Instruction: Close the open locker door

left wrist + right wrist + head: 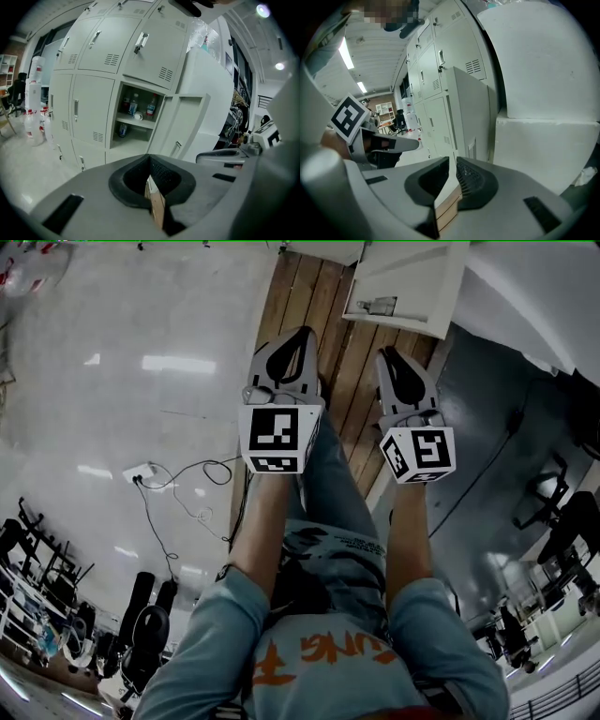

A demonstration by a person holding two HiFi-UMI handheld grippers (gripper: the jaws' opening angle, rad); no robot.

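Observation:
The open locker (136, 123) sits in the middle row of a grey locker bank, with bottles on its shelf. Its door (185, 126) is swung out to the right, and the door's latch side faces me in the right gripper view (471, 117). From the head view, the door (408, 282) lies just beyond both grippers. My left gripper (150, 158) is shut and holds nothing; it stands well short of the locker. My right gripper (453, 161) is shut too, with only a thin slit between its pads and nothing in it. Both are held side by side, the left gripper (298, 334) and the right gripper (389, 354).
Closed lockers (93, 61) surround the open one. A large white block (543, 93) stands right of the door. Water jugs (35, 108) stand at the far left. A power strip with cables (141, 472) lies on the floor, and office chairs (141, 634) are behind me.

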